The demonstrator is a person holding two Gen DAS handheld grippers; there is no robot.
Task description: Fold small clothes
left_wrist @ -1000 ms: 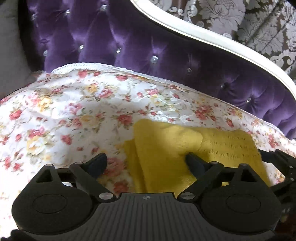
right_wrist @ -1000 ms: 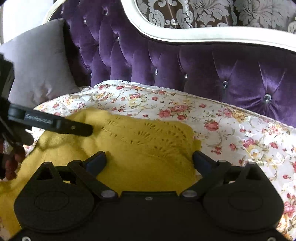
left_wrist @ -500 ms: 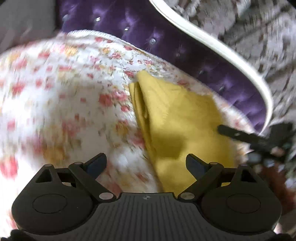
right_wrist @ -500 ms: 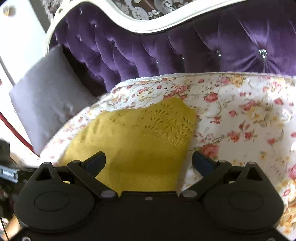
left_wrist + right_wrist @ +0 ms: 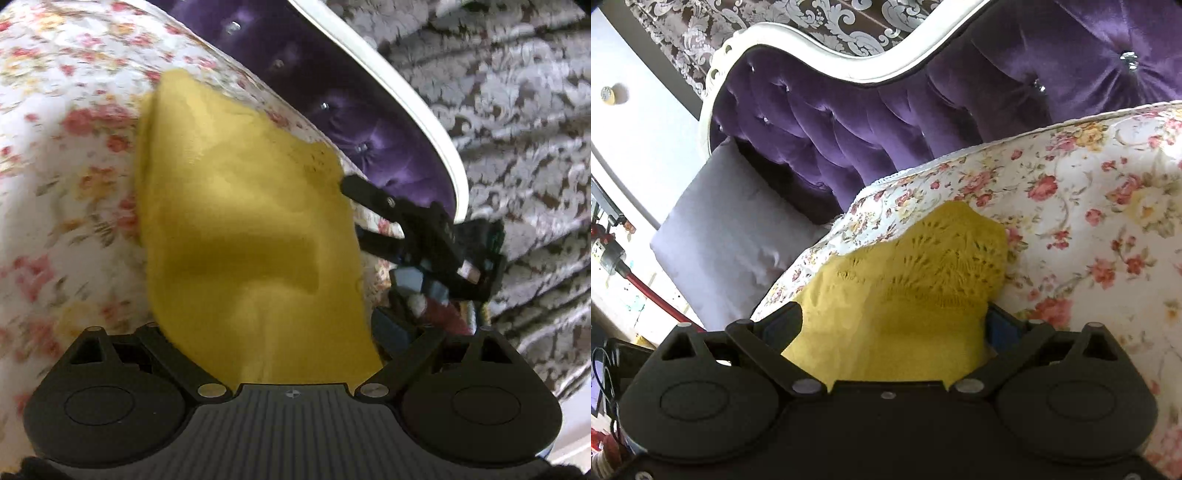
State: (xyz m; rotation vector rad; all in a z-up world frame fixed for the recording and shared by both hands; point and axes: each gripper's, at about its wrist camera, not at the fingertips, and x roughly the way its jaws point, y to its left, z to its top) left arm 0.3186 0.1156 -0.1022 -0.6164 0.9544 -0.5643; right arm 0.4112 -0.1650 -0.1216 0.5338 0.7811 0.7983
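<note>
- The yellow knit garment lies folded on the floral bedspread, just in front of the purple tufted headboard.
- In the right wrist view, the garment's openwork patterned end points toward the headboard; its plain end runs under the camera housing.
- Left hand-held gripper: released, jaws spread wide. The garment lies between the fingers; neither pad visibly presses on it.
- Right hand-held gripper: jaws wide apart and closing. The garment lies between them, and its right edge sits right at the right pad; no clamp on the cloth is visible.
- In the left wrist view, the right hand-held gripper appears at the garment's right edge, one black finger reaching to the cloth's upper corner. Contact cannot be confirmed.
- A grey cushion leans against the headboard, to the left of the bedspread.
- A white frame borders the headboard; damask wallpaper lies behind it.
</note>
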